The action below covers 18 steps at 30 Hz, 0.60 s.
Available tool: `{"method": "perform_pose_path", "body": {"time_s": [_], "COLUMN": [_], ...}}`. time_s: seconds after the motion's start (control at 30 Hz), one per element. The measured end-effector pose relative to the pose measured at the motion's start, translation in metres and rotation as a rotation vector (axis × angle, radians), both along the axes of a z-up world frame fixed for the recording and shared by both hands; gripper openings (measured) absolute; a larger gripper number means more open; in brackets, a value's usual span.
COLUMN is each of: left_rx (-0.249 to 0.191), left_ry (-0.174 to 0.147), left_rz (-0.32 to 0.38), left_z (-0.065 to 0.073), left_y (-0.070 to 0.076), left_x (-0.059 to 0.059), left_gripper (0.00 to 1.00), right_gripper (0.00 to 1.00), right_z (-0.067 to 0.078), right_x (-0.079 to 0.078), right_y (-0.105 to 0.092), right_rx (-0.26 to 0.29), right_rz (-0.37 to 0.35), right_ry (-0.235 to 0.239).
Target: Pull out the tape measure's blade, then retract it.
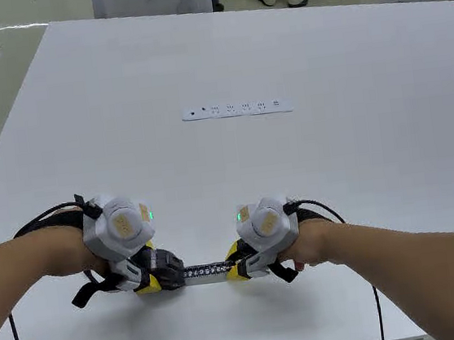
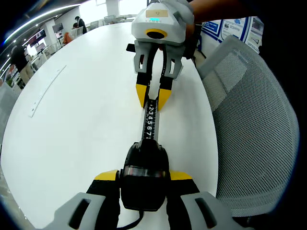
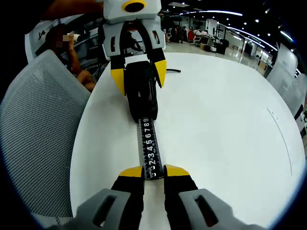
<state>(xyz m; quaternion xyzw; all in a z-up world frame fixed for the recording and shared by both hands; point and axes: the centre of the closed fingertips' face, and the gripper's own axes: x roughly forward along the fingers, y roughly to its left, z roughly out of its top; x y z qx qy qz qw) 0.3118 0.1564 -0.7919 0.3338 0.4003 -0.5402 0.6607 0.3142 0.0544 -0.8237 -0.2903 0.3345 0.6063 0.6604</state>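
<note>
Presently, leftmost: left gripper (image 1: 150, 269), jaws closed around the black tape measure case (image 2: 145, 184), by the near edge of the white counter (image 1: 279, 49). Centre: blade (image 3: 149, 146), a short numbered length drawn out of the case. Right: right gripper (image 3: 153, 171), jaws nipped on the blade's end. Step judged: pull-out, early. Next: draw grippers apart, level, then ease together to retract.
</note>
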Motion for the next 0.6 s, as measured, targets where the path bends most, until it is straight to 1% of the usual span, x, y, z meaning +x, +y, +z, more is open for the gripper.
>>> {"method": "perform_pose_path", "body": {"time_s": [0.6], "left_rx": [0.003], "left_ry": [0.000], "left_rz": [0.000], "left_z": [-0.001], "left_y": [0.000], "left_x": [0.000], "left_gripper": [0.34], "right_gripper": [0.14], "right_z": [-0.001], "right_x": [0.000], "right_y": [-0.015], "right_rx": [-0.007], "right_rz": [-0.013], "right_ry": [0.005]}}
